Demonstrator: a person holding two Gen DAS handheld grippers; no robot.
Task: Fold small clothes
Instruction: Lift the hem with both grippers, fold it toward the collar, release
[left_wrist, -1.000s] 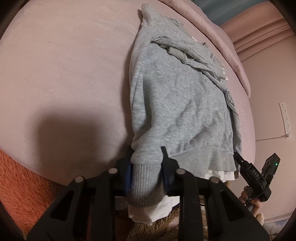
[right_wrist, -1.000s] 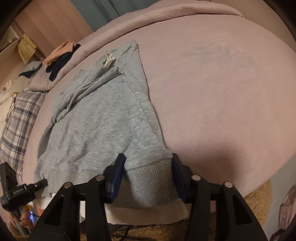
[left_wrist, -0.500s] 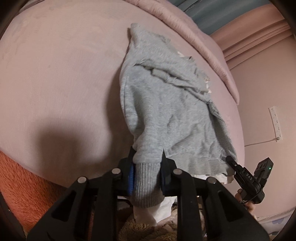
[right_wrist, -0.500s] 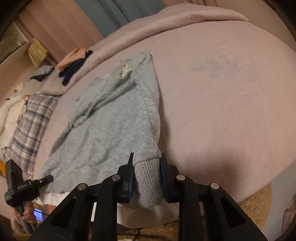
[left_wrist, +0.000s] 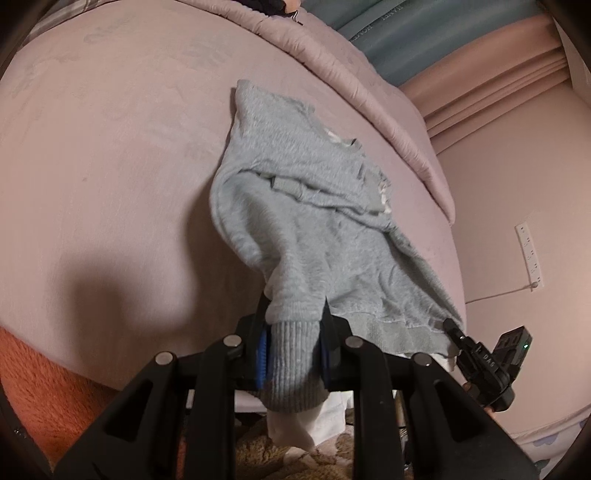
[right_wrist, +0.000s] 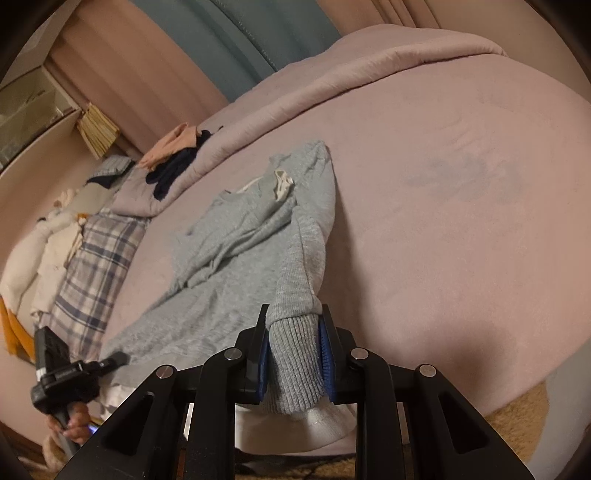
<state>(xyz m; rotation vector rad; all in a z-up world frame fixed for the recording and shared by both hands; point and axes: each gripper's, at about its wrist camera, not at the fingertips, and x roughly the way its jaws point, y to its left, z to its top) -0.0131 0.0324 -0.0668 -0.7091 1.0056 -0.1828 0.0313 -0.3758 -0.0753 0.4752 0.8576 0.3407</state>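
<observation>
Sweatshirt (left_wrist: 317, 236) lifted by two hem corners.
We count one grey top stretching away beyond our fingers over the pink bed (left_wrist: 110, 155); left gripper (left_wrist: 293, 350) and right gripper (right_wrist: 295, 354) each pinch ribbed hem tightly, no containers here.

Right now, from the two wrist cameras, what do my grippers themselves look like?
Both look alike. The left gripper and the right gripper are matte black, with angular cut-out finger arms, round silver pivot pins and ridged blue pads. Seen from the left wrist camera, the right gripper's nose bears white lettering and a black box with a small green light. No sleeves are in view.
</observation>
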